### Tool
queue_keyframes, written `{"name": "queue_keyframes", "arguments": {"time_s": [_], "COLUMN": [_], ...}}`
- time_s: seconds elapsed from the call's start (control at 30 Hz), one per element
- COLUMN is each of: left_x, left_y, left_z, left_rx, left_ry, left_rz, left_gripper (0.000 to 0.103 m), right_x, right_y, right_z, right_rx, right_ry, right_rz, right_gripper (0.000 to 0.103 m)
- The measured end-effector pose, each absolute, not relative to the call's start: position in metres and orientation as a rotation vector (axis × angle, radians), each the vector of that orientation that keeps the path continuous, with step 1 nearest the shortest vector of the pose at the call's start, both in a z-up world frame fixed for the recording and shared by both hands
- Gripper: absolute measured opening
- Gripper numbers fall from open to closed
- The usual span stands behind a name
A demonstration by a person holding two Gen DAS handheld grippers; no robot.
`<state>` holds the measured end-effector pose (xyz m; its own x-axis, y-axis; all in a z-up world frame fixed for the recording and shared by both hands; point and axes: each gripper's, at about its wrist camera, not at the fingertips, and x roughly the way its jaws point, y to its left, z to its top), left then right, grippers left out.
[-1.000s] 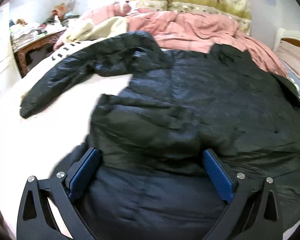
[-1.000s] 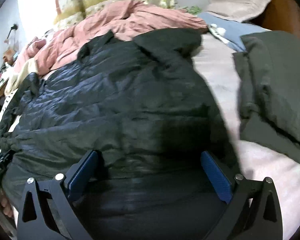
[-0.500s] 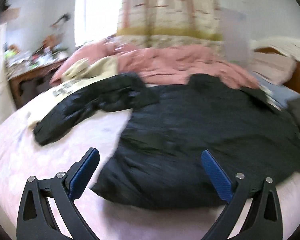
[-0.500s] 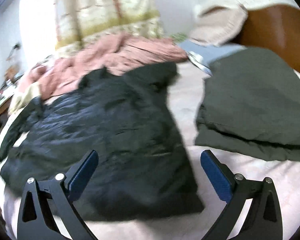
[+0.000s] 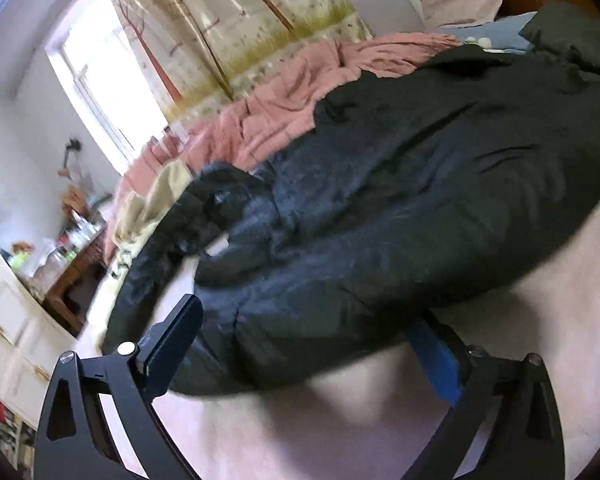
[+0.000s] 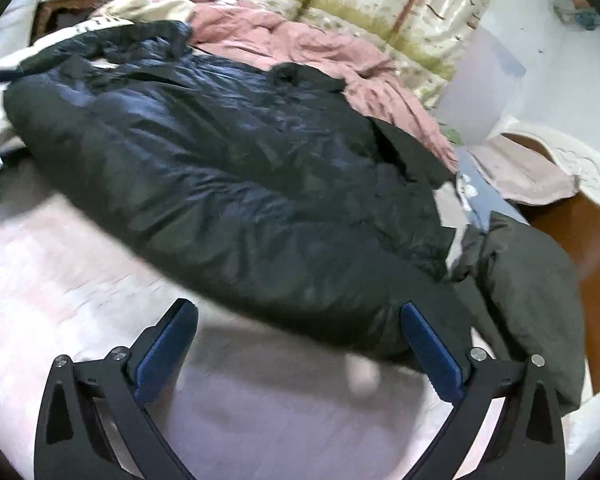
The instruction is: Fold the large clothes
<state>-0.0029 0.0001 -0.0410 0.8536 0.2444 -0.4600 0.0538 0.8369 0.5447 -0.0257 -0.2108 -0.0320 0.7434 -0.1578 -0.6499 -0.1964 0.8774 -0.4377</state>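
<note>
Black quilted puffer jacket (image 5: pixel 400 208) lies spread across the pale pink bed sheet (image 6: pixel 80 280), its hem toward both cameras and its collar toward the crumpled pink duvet (image 5: pixel 300 92) at the far side. The left hand-held gripper (image 5: pixel 312 340) has its jaws wide apart, though they have just been closing slightly; the jacket's near edge shows between the fingers in this view, but no pad presses on it. The right hand-held gripper (image 6: pixel 300 344) is likewise spread wide and holds nothing, with the hem just ahead of its fingertips and bare sheet between the pads. Risks from here, as a judgement: the shell looks slick and thickly padded, so a pinch taken on the outer layer alone could slip or lift one layer and leave the fold lopsided; trapped air may make a folded panel spring back. One sleeve (image 5: pixel 168 248) trails away from the body and could drag or bunch under a fold if it is not laid in first. A folded dark olive garment (image 6: pixel 540 288) lies beside the jacket and could be caught by a careless grasp. Both views are motion-blurred and tilted, so seams, zip and the second sleeve cannot be made out, and whether the left fingers touch the fabric cannot be determined.
</note>
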Motion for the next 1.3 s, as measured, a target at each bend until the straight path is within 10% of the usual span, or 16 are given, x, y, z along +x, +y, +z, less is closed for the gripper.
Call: {"name": "queue_keyframes", "arguments": {"time_s": [0.13,0.23,0.3,0.4,0.57,0.7,0.83,1.0,1.3], "left_x": [0.023,0.018,0.013,-0.018,-0.066,-0.105,-0.098,-0.099,-0.129], "left_y": [0.000,0.003,0.014,0.017,0.036,0.063,0.080,0.072,0.031], "left_z": [-0.051,-0.047,-0.039,-0.024,-0.024,-0.031,-0.015,-0.017,0.002], "left_rx": [0.537,0.500,0.474,0.425,0.348,0.215,0.154,0.184,0.064], "left_ry": [0.651,0.654,0.652,0.660,0.708,0.711,0.693,0.699,0.678], "left_rz": [0.110,0.122,0.101,0.077,0.044,0.077,0.066,0.087,-0.184], "left_gripper": [0.073,0.021,0.015,0.014,0.017,0.050,0.055,0.064,0.077], "right_x": [-0.008,-0.005,-0.008,-0.026,-0.078,-0.112,-0.110,-0.114,-0.138], "right_y": [-0.211,-0.219,-0.227,-0.234,-0.237,-0.233,-0.231,-0.245,-0.259], "right_z": [-0.036,-0.036,-0.034,-0.023,-0.012,-0.004,-0.003,0.005,0.024], "right_rx": [-0.518,-0.474,-0.430,-0.379,-0.362,-0.363,-0.365,-0.317,-0.136], "right_ry": [0.733,0.751,0.760,0.715,0.718,0.689,0.698,0.661,0.587], "right_rz": [-0.062,-0.042,-0.036,0.008,0.071,0.055,0.023,-0.035,0.145], "right_gripper": [0.103,0.059,0.024,0.016,0.016,0.022,0.029,0.087,0.087]}}
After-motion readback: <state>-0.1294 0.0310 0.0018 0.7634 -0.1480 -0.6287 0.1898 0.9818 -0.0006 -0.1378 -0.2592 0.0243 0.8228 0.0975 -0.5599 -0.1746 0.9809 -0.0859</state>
